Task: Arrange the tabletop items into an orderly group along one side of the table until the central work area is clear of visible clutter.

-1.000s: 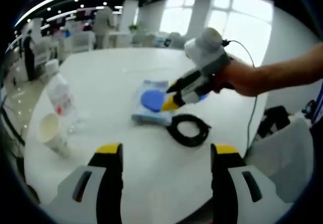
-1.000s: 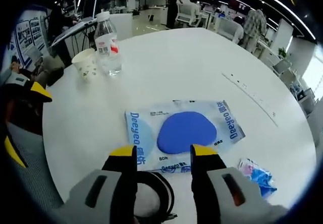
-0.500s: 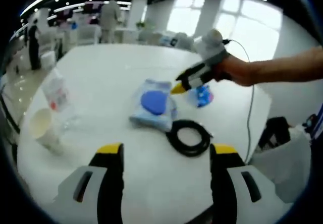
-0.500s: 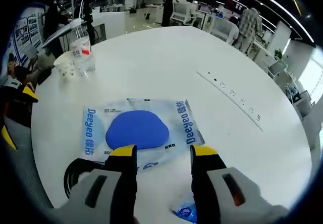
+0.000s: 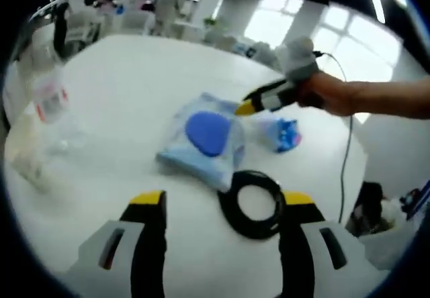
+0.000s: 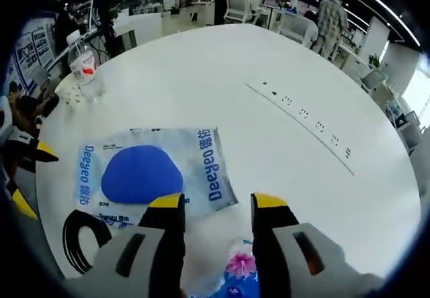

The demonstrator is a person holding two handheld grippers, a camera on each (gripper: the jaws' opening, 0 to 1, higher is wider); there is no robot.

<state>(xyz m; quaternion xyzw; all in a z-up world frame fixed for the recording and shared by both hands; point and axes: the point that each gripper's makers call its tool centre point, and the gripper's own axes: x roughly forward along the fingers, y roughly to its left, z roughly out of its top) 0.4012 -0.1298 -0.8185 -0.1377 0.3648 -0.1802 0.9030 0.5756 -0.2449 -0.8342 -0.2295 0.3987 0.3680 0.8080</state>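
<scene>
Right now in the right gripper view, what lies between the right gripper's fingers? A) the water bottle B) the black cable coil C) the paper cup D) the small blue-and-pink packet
D: the small blue-and-pink packet lies on the table between the open right gripper fingers; the black cable coil is off to the left and the water bottle far back.

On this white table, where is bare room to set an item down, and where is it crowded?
Bare room: the wide stretch between the blue-printed packet and the row of small sockets, and the far side beyond that row. Crowded: the near edge, where the packet, the black cable coil and the small blue wrapper lie close together. The water bottle stands at the far left edge.
</scene>
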